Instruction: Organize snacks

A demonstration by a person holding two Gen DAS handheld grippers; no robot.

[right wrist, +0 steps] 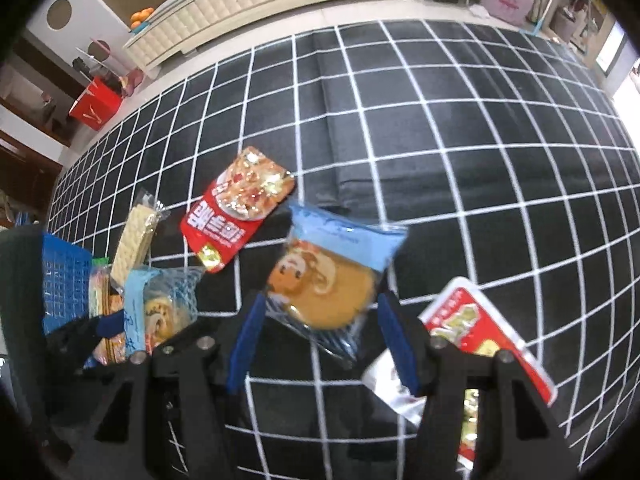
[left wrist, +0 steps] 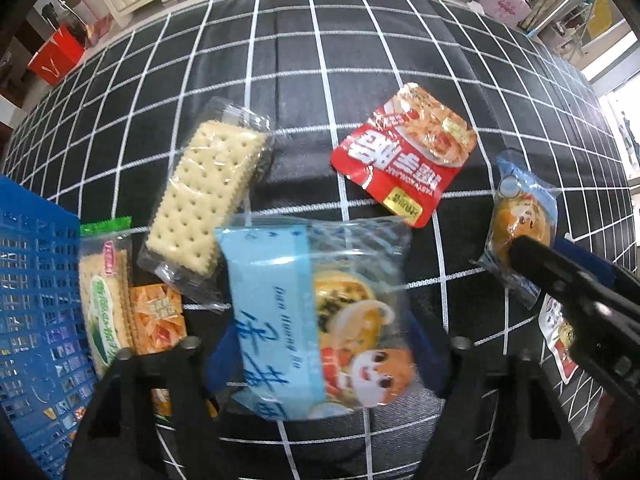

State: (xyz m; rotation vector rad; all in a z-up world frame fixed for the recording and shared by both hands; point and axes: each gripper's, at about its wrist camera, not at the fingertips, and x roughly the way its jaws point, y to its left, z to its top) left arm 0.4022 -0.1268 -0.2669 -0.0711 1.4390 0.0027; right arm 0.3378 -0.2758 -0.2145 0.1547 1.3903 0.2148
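Clamped between the blue pads of the left tongs [left wrist: 320, 344], in the left wrist view, is a light-blue pastry packet [left wrist: 316, 316] with a cartoon face and Chinese script, raised above the black cloth with the white grid [left wrist: 360, 40] that covers the bench. At ten o'clock from it lies a clear-wrapped stack of soda crackers [left wrist: 208, 196]. At one o'clock lies a red noodle-snack pouch [left wrist: 404, 152]. At nine o'clock a green-topped cracker pack [left wrist: 106, 292] and a small orange packet [left wrist: 158, 316] lie beside the wall of a blue plastic basket [left wrist: 36, 300]. At three o'clock the other tool's dark finger crosses a second blue-wrapped bun [left wrist: 520, 224].

From the right wrist view, the right tongs [right wrist: 320, 344] stand apart on either side of the round bun packet [right wrist: 332, 276]; whether the blue pads [right wrist: 244, 344] touch the wrapper I cannot tell. At four o'clock from the bun a red-and-white pouch [right wrist: 480, 328] lies partly under the right finger. At ten o'clock lies the red noodle-snack pouch [right wrist: 236, 208], and at nine o'clock the left tongs [right wrist: 104, 328] hold the light-blue pastry packet [right wrist: 160, 308], with the crackers [right wrist: 134, 240] and the blue basket [right wrist: 64, 284] beyond.
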